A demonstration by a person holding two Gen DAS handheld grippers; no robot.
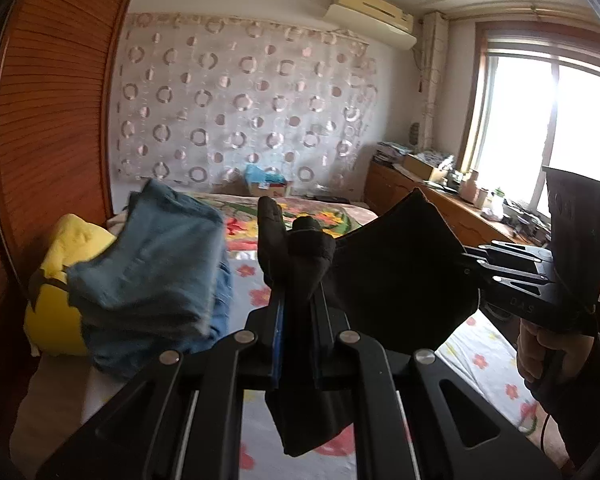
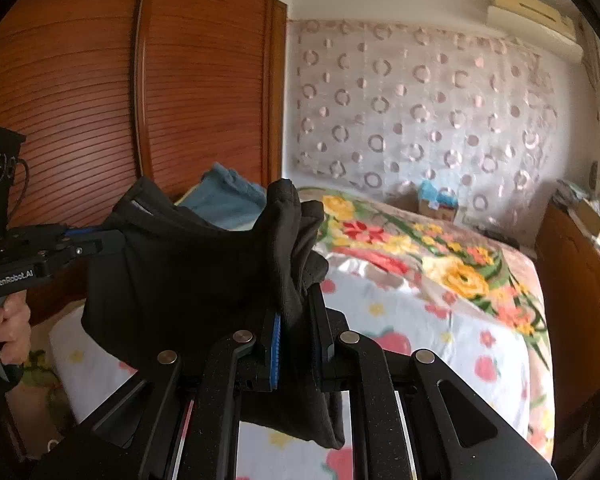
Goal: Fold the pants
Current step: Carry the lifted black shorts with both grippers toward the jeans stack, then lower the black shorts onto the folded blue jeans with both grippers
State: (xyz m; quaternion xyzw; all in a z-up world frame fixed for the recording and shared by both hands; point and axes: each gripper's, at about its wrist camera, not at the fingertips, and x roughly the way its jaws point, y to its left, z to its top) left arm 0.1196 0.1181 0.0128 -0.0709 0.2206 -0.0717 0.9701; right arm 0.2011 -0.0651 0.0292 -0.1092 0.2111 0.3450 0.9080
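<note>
The black pants (image 1: 396, 276) hang stretched in the air between my two grippers, above the bed. My left gripper (image 1: 296, 300) is shut on one bunched edge of the pants. My right gripper (image 2: 296, 320) is shut on the other edge of the pants (image 2: 180, 272). In the left wrist view the right gripper (image 1: 488, 268) shows at the right, clamped on the cloth. In the right wrist view the left gripper (image 2: 96, 242) shows at the left, also clamped on it. The lower part of the pants is hidden behind the gripper bodies.
A bed with a floral sheet (image 2: 420, 312) lies below. A pile of blue folded clothes (image 1: 152, 272) and a yellow pillow (image 1: 56, 304) sit at the bed's left side by a wooden wardrobe (image 2: 100, 80). A wooden dresser (image 1: 440, 204) with clutter stands under the window.
</note>
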